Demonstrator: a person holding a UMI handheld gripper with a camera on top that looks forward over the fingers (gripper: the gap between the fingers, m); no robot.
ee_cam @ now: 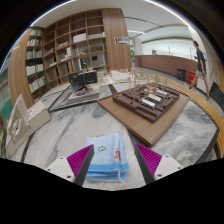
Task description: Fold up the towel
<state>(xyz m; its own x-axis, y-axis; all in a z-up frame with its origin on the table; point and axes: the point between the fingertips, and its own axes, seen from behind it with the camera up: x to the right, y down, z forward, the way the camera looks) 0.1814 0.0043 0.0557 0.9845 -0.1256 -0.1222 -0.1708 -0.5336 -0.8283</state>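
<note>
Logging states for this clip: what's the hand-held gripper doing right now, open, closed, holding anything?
Hand-held gripper: closed on the light blue folded towel, which both pink pads press from either side.

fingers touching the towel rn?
Cannot tell. In the gripper view the light blue towel lies between the pink pads of the gripper, its edges running up to both, but no clear contact or gap shows.

— What's standing along the far wall?
— Tall wooden shelving point(70, 45) is lining it, ceiling lights point(170, 14) are glowing overhead.
— And nearer?
— A low wooden table point(150, 105) is sitting on what's possibly a marbled floor point(75, 125).
</note>
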